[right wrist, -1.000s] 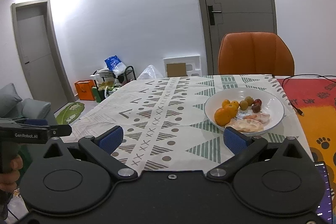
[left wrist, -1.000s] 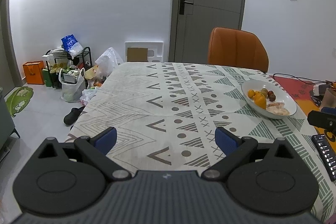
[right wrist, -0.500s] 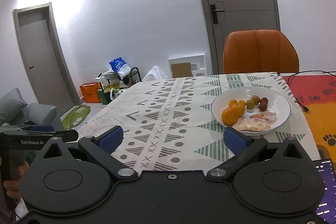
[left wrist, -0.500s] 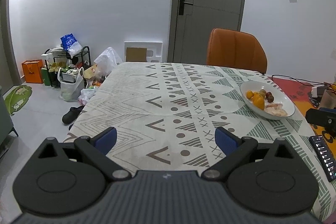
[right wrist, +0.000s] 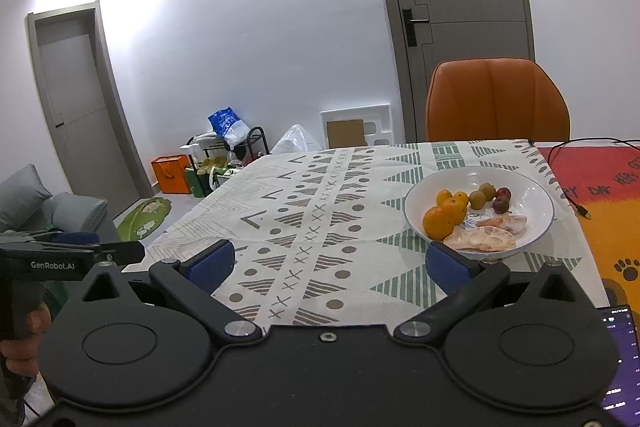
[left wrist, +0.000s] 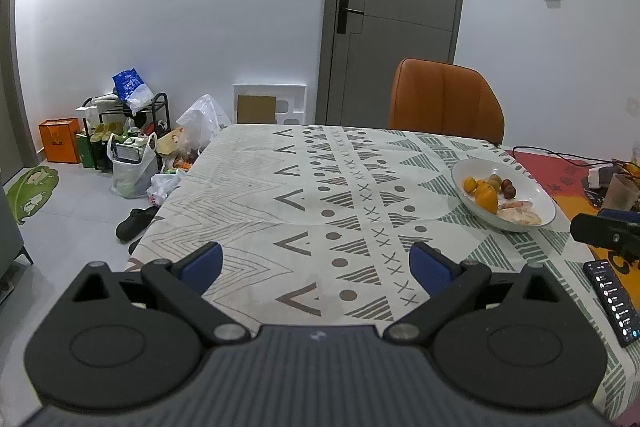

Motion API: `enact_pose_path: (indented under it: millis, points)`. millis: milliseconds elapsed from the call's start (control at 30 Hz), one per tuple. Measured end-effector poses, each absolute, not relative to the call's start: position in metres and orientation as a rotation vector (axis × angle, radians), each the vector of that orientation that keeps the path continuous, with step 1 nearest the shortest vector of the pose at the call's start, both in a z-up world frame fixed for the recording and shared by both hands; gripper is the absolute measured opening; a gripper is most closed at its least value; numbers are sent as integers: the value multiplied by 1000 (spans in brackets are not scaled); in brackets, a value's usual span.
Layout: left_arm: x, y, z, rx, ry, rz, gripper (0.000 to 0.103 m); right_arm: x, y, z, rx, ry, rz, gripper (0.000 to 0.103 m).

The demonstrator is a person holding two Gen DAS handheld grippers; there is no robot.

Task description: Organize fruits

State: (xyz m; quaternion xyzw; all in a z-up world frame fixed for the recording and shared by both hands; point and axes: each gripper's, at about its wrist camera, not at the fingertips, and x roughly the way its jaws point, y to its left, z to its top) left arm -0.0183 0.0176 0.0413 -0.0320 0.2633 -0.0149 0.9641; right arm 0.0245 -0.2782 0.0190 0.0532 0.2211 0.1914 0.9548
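A white bowl (right wrist: 536,195) (left wrist: 532,191) stands on the patterned tablecloth (left wrist: 312,187) (right wrist: 312,203). It holds orange citrus fruits (right wrist: 440,223) (left wrist: 486,197), two greenish fruits (right wrist: 482,195), two small dark red fruits (right wrist: 502,201) (left wrist: 509,189) and pale peeled segments (right wrist: 480,239) (left wrist: 518,214). My right gripper (right wrist: 326,265) is open and empty, just in front of the bowl, its right pad near the rim. My left gripper (left wrist: 316,265) is open and empty over the near cloth, the bowl ahead to its right.
An orange chair (left wrist: 446,99) (right wrist: 498,99) stands at the table's far side before a grey door (left wrist: 396,11). A phone (left wrist: 612,301) lies at the right edge on a red-orange mat (right wrist: 600,187) with a cable (right wrist: 576,205). Bags and a rack (left wrist: 128,131) clutter the floor left.
Both views have drawn back a little and shifted right: the bowl sits further right in the right wrist view and smaller in the left one. Both grippers stay open.
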Motion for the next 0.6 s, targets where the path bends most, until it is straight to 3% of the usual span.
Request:
enact_pose_path:
  millis: [600]
  points:
    - [-16, 14, 40, -60, 539, -40, 99, 29, -283, 14, 109, 467, 366, 103]
